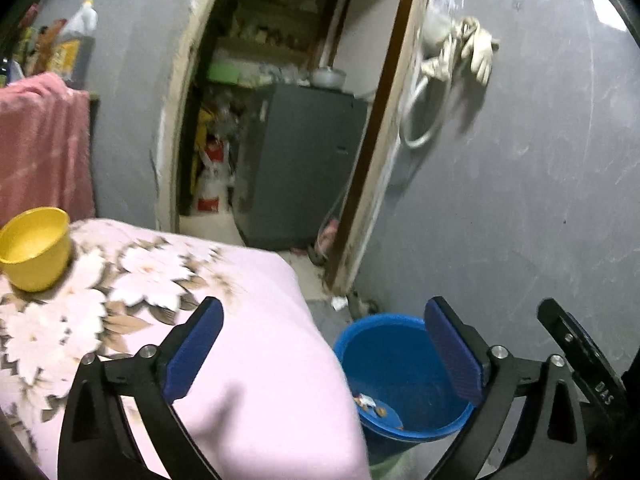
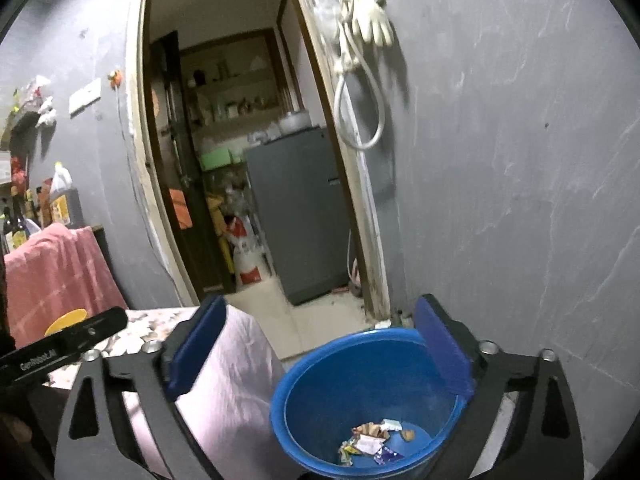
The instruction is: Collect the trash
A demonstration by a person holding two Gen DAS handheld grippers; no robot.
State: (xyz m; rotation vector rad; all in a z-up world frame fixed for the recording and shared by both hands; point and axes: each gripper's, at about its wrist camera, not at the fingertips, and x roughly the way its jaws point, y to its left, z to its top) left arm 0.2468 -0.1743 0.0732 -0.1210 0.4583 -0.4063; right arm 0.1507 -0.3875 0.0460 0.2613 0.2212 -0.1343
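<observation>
left wrist view: the left gripper (image 1: pixel 324 344) is gaping wide, grasping nothing, over the bed's (image 1: pixel 256 360) corner beside the blue bucket (image 1: pixel 384 364).

right wrist view: the right gripper (image 2: pixel 320 350) is hanging released; the wrappers (image 2: pixel 372 440) are lying on the bucket's floor, likely light, crinkly, best pinched by an edge.

Blue bucket (image 2: pixel 320 380) upright on floor beside bed; crumpled wrappers (image 2: pixel 372 442) at bottom.
</observation>
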